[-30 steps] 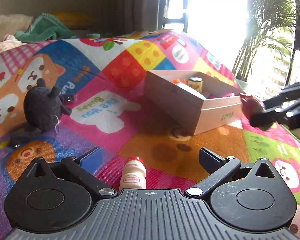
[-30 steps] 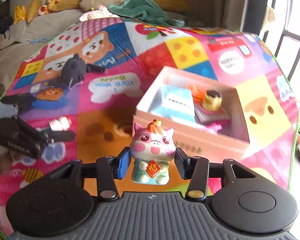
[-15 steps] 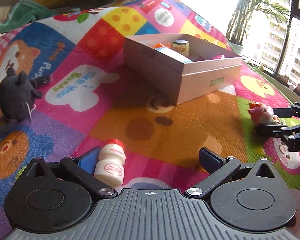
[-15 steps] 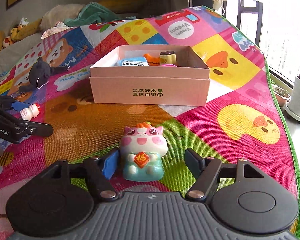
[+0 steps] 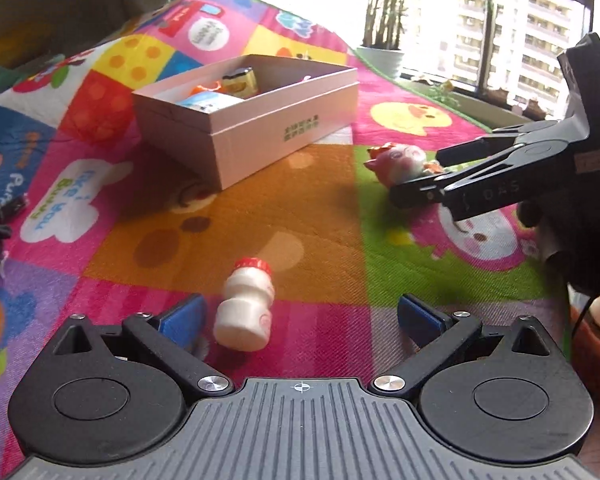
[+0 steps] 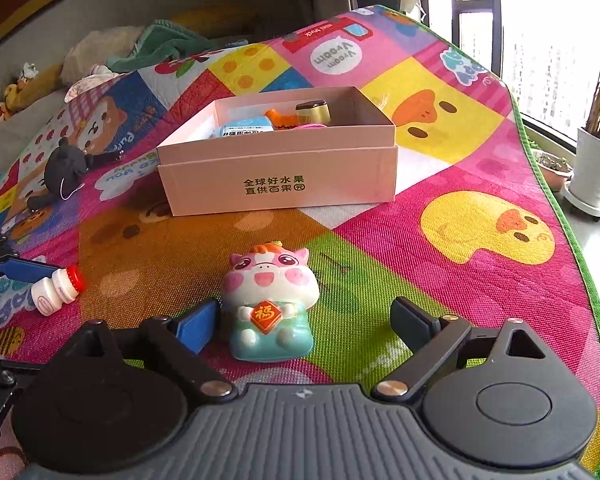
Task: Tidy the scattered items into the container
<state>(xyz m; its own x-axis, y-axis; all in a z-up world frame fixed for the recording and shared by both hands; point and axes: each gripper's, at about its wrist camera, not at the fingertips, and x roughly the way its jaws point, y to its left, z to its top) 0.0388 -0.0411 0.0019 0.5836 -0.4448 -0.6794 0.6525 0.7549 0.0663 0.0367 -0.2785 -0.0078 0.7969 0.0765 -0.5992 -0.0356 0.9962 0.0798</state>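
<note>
Jaws of the left gripper [image 5: 300, 314] gape wide around a toppled yogurt bottle [image 5: 246, 306], gripping nothing. The right gripper [image 6: 304, 320] is equally wide, with the pig figurine [image 6: 270, 306] apparently free against its left pad. At 12 o'clock sits the pink box [image 6: 278, 178], contents half hidden behind its wall.

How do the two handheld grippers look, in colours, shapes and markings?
Both look alike. The left gripper has a grey ribbed body, two round black discs, black linkage arms with silver screws, and blue pads on its fingers. The right gripper shows the same parts. Seen from the side in the left wrist view, it has faint lettering that I cannot read.
</note>
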